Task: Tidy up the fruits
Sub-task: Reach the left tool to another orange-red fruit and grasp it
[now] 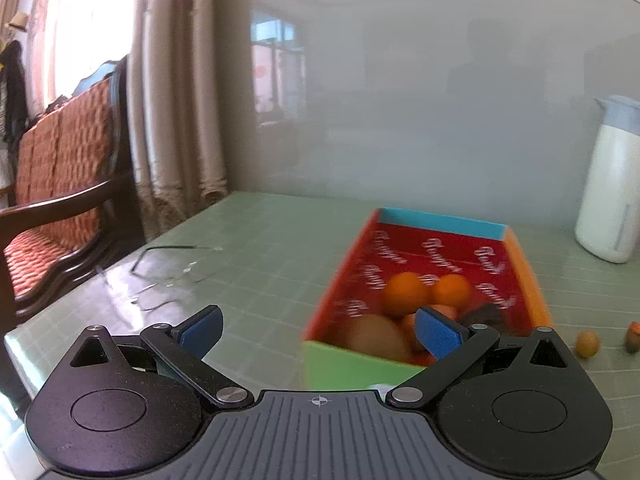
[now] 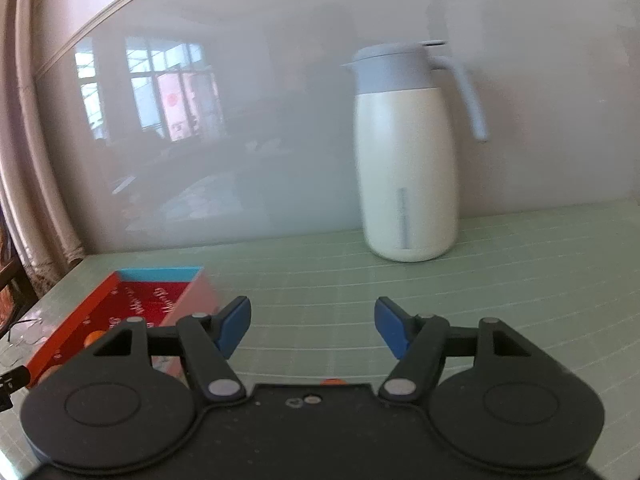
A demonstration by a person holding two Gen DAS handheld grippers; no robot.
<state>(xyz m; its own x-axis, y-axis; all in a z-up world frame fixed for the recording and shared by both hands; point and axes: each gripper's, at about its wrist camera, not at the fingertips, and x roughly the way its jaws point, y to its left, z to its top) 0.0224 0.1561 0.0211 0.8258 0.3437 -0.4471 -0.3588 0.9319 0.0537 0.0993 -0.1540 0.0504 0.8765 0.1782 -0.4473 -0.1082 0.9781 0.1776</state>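
left wrist view: your left gripper (image 1: 318, 330) is released, jaws wide apart, nothing between them. the box (image 1: 520, 256) sits on the green gridded table (image 1: 260, 248) at about 1 o'clock from the gripper, red inside with blue far wall and green near wall. two oranges (image 1: 404, 290) lie side by side in it, a brownish fruit (image 1: 376, 336) nearer you, more fruit partly hidden behind your right-hand pad (image 1: 436, 336). two small fruits (image 1: 587, 343) rest on the table at 3 o'clock, outside the box and apart from it. white jug (image 1: 608, 192) at 2 o'clock by the wall. chair (image 1: 60, 184) at 10 o'clock. frame is blurred.

right wrist view: your right gripper (image 2: 312, 326) is also released, jaws spread, holding nothing, over bare table (image 2: 520, 280). box (image 2: 132, 300) at 9 o'clock, partly behind the left finger. jug (image 2: 408, 152) upright at 1 o'clock against the wall.
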